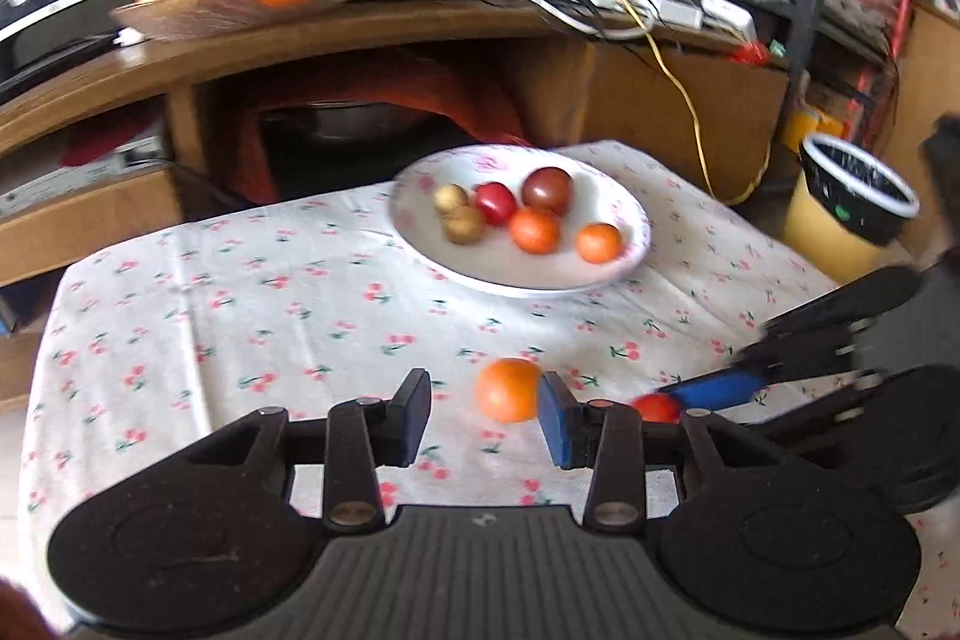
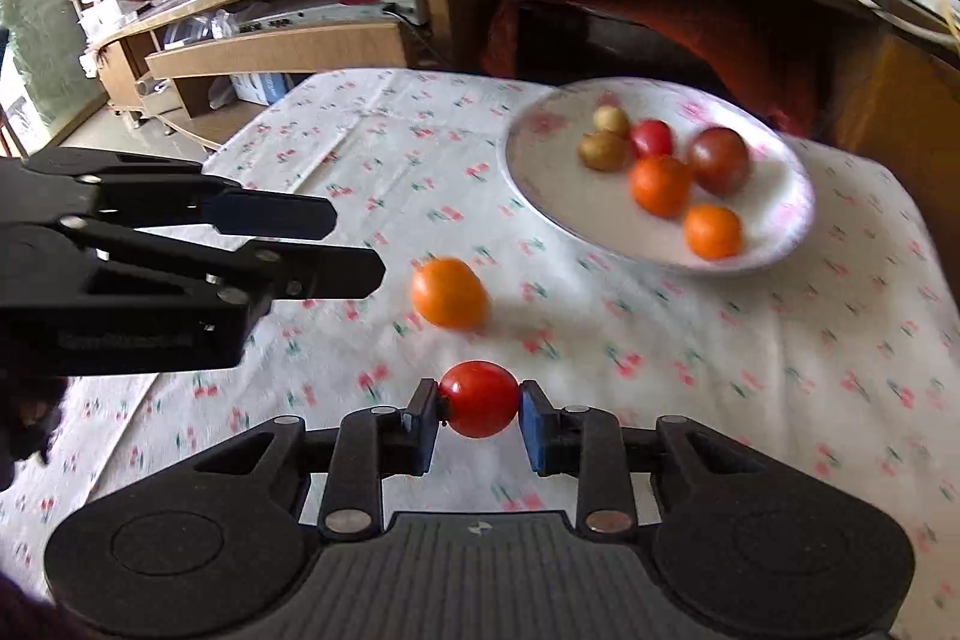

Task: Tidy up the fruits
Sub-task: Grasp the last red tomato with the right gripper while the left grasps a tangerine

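The right gripper is pinching a small red tomato between its two blue pads, holding it just above the cherry-print tablecloth, on the near side of the white plate. The left gripper is hovering with its fingers spread wide and nothing between them; a loose orange fruit is lying on the cloth just ahead of its right pad, between that gripper and the plate. In the right wrist view, this same fruit is sitting nearer than the plate and to its left, apart from the rim.

Farther back, the plate is resting on the cloth and carrying six pieces: two small yellowish-brown fruits at its left, a red tomato beside them, a dark reddish-brown one at the rear, and two orange ones toward the near rim.

Beyond the plate, a wooden shelf unit is holding a shallow glass dish with oranges and an apple. Right of the plate, a yellow bin with a black liner is standing on the floor.
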Available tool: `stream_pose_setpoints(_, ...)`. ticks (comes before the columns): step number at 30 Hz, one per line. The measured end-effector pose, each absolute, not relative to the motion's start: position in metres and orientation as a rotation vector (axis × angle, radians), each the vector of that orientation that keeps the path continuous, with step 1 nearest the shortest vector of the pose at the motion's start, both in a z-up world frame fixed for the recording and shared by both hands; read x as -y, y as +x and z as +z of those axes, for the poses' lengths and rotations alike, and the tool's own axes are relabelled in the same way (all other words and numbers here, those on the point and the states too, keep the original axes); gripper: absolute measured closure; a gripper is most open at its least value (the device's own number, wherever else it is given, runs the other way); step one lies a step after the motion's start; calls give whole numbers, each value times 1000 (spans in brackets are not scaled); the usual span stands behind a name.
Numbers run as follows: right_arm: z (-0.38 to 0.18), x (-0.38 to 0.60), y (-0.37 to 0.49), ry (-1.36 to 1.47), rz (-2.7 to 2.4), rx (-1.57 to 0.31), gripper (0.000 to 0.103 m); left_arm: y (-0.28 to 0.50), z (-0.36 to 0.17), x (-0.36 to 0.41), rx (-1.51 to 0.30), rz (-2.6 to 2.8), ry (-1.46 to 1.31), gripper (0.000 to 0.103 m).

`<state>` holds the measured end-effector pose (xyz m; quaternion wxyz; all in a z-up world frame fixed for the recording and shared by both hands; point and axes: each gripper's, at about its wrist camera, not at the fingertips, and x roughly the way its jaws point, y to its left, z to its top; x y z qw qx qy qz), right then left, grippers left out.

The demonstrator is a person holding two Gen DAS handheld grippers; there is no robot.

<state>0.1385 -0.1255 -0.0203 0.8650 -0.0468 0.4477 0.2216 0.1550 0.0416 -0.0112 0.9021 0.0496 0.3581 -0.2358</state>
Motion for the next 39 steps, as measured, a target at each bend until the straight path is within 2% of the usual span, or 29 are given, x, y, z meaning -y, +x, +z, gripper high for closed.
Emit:
stream_pose_setpoints(8, -7, 163, 108, -95, 410, -942, 79, 166, -43, -8, -748, -444, 187, 57)
stream_pose_setpoints(9, -9, 166, 109, -84, 403, -934, 79, 166, -45, -7, -753, -440, 182, 62)
stream_pose_setpoints(16, -25, 174, 114, -131, 387, -941, 79, 154, -40, -4, -768, -441, 172, 63)
stream_pose_setpoints(21, -26, 180, 113, -124, 385, -942, 79, 118, -30, -12, -802, -441, 200, 63)
stream_pose_setpoints(28, -31, 178, 107, -130, 382, -909, 72, 86, -39, -14, -794, -412, 193, 62)
stream_pose_setpoints(29, -31, 178, 107, -126, 385, -911, 67, 84, -39, -14, -784, -412, 197, 62)
stream_pose_setpoints(31, -31, 179, 106, -114, 396, -917, 57, 83, -41, -14, -763, -409, 212, 53)
stream_pose_setpoints(34, -31, 180, 104, -123, 392, -915, 55, 82, -43, -19, -739, -401, 217, 42)
stream_pose_setpoints(37, -31, 181, 104, -119, 395, -911, 55, 86, -45, -23, -738, -402, 190, 37)
stream_pose_setpoints(39, -32, 181, 105, -120, 392, -912, 55, 87, -45, -21, -737, -404, 191, 38)
